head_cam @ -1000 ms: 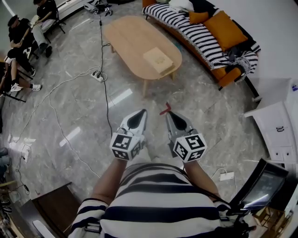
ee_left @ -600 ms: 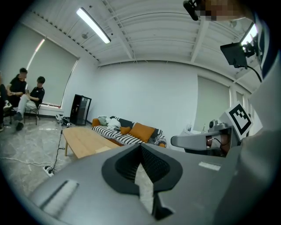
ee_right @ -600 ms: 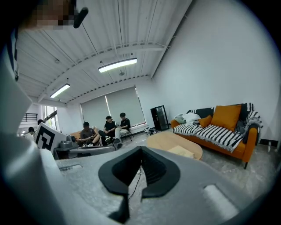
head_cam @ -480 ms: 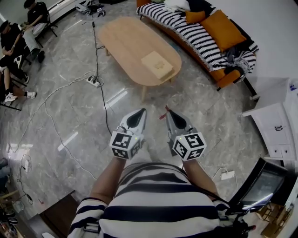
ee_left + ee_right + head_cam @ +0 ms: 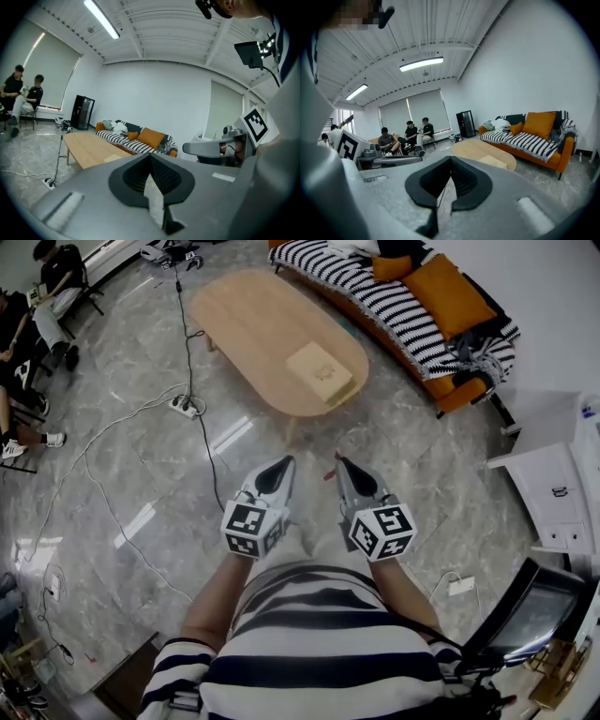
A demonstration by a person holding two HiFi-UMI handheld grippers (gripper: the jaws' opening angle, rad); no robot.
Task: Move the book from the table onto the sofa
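Observation:
A tan book (image 5: 321, 372) lies near the close end of the oval wooden table (image 5: 246, 315). Behind the table stands the orange sofa (image 5: 419, 322) with a striped cover. My left gripper (image 5: 284, 463) and right gripper (image 5: 339, 461) are held side by side over the floor, short of the table, both shut with nothing in them. The left gripper view shows its shut jaws (image 5: 150, 155) with the book (image 5: 114, 158) and sofa (image 5: 137, 138) ahead. Beyond the right gripper's shut tips (image 5: 450, 158), its own view shows the book (image 5: 493, 161) and sofa (image 5: 527, 139).
A power strip (image 5: 180, 407) and cables trail across the marble floor left of the table. People sit on chairs at the far left (image 5: 52, 292). A white cabinet (image 5: 553, 493) and a dark monitor (image 5: 525, 610) stand at the right. Orange cushions (image 5: 448, 292) lie on the sofa.
The table and book have come closer and sit lower in the head view as I walk toward them. Both grippers stay shut and side by side.

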